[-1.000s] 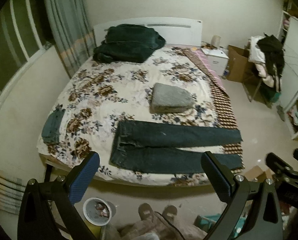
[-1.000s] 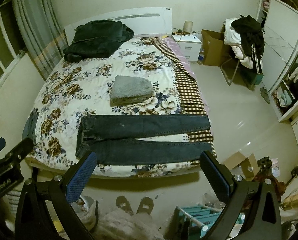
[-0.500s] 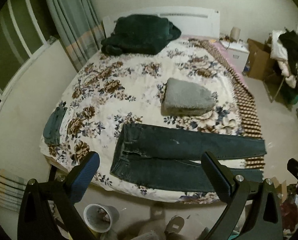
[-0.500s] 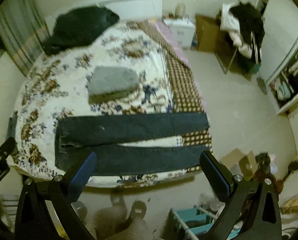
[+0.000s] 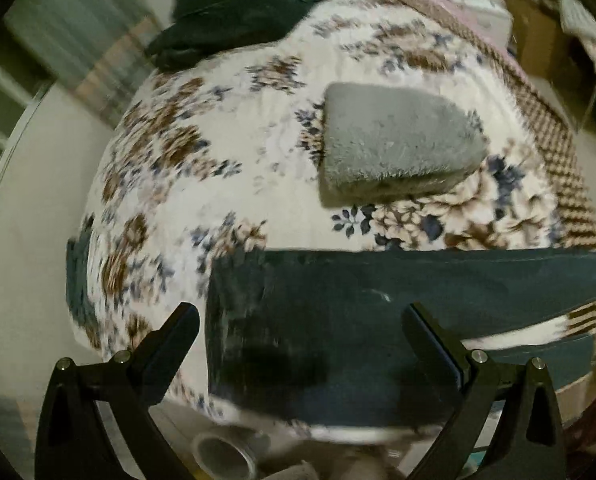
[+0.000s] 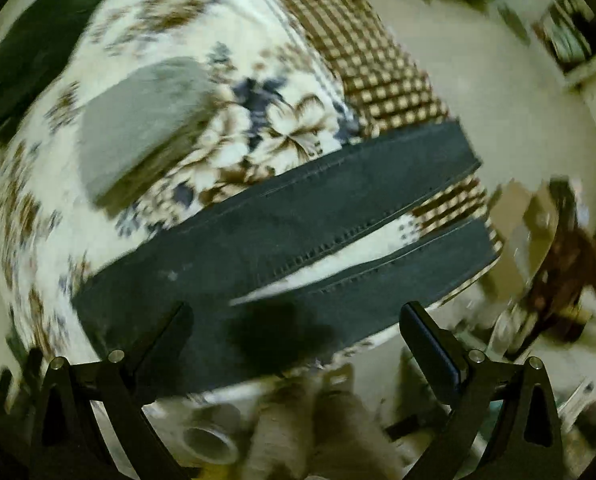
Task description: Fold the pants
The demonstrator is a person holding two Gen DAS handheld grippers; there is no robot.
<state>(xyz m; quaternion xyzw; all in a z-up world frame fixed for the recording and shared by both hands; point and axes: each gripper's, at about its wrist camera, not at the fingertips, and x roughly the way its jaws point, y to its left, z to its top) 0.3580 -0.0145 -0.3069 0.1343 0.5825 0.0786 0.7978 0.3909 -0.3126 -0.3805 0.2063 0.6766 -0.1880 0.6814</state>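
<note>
Both grippers, left [image 5: 300,314] and right [image 6: 294,314], are hovering spread apart, gripping nothing, with pants [image 5: 338,320] lying flat just ahead.

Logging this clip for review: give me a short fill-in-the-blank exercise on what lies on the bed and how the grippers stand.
1. The dark blue denim pants lie flat with their two legs ____ , not stacked.
2. Beyond the pants on the floral bedspread sits a folded ____ fleece blanket.
3. The left gripper and right gripper are both ____ , holding nothing.
4. At the head of the bed lies a heap of dark ____ fabric.

Missing words: side by side; grey; open; green
</note>
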